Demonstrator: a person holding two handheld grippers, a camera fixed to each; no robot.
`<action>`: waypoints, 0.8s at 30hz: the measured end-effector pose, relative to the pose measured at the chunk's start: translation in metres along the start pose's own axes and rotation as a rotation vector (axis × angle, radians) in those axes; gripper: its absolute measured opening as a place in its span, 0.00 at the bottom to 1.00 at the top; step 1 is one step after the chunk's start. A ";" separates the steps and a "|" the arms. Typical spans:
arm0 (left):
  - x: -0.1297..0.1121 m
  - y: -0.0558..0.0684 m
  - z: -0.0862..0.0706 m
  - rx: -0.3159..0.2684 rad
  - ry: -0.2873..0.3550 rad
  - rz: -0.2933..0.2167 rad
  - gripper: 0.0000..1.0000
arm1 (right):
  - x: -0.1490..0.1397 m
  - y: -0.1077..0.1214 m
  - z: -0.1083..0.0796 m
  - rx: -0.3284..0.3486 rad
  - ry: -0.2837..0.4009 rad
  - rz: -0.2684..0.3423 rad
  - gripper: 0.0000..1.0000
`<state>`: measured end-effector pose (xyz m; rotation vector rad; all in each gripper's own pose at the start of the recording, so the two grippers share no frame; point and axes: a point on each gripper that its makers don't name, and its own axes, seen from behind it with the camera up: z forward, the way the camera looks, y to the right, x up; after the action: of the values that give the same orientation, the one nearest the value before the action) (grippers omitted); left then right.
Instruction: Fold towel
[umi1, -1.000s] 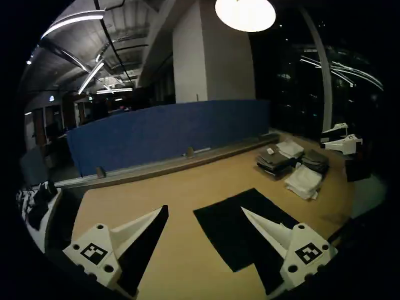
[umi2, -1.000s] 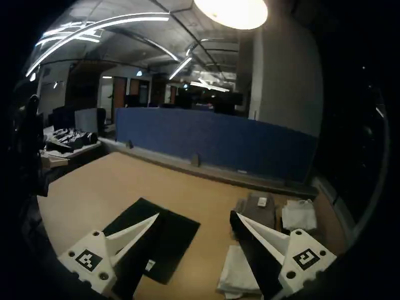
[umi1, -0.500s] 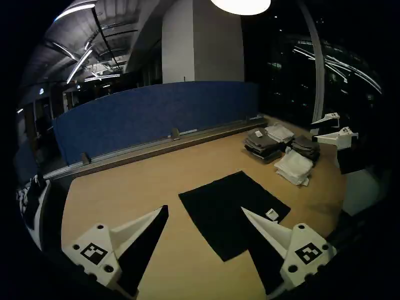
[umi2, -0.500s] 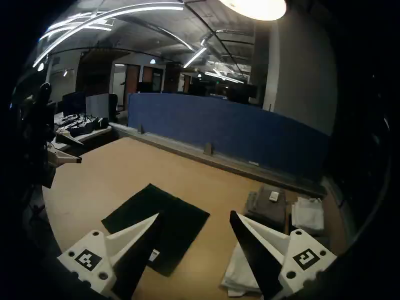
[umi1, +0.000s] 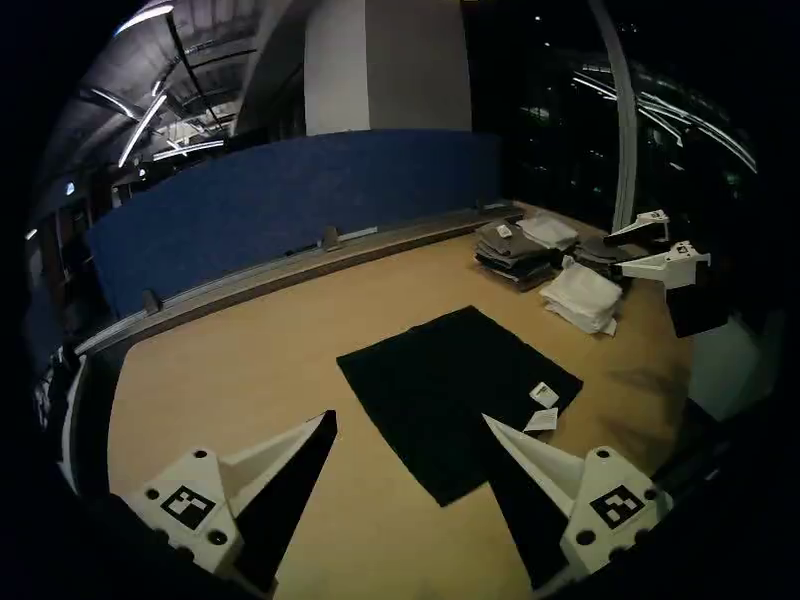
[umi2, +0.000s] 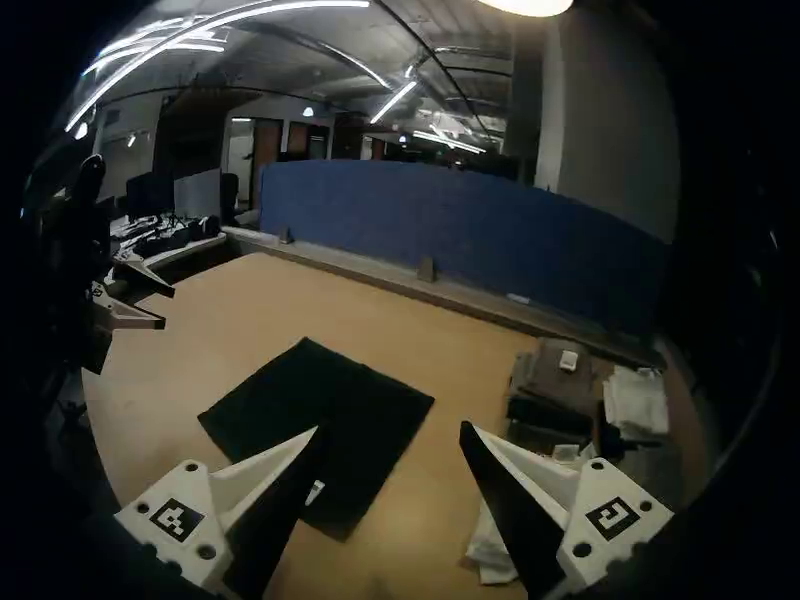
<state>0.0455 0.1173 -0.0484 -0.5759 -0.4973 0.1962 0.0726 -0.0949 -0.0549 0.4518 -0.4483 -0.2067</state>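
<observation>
Since no fold is seen yet, the job is judged not begun. A dim room is closed off by a blue wall (umi1: 300, 200). On the wood surface (umi1: 250, 330) a black towel (umi1: 450, 390) is laid flat, near folded piles (umi1: 540, 255). The left gripper (umi1: 408, 416) and right gripper (umi2: 390, 428) are held close to it, jaws wide, nothing gripped.

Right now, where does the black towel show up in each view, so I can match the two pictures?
Left gripper view: the black towel lies flat at centre, slightly right, white tag at its right corner.
Right gripper view: the black towel lies flat left of centre, low in the picture.
Shared landmark: the blue partition runs behind it in both.
</observation>
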 end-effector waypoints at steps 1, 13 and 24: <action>-0.006 0.003 0.004 -0.005 -0.005 0.003 0.97 | -0.005 -0.002 0.002 0.004 -0.003 0.002 1.00; -0.071 0.026 0.046 -0.066 -0.101 0.034 0.97 | -0.062 -0.022 0.030 0.031 -0.067 0.014 1.00; -0.110 0.033 0.067 -0.094 -0.173 0.055 0.97 | -0.107 -0.036 0.047 0.060 -0.146 0.011 1.00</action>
<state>-0.0844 0.1415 -0.0618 -0.6679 -0.6613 0.2778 -0.0470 -0.1134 -0.0732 0.4951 -0.6012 -0.2170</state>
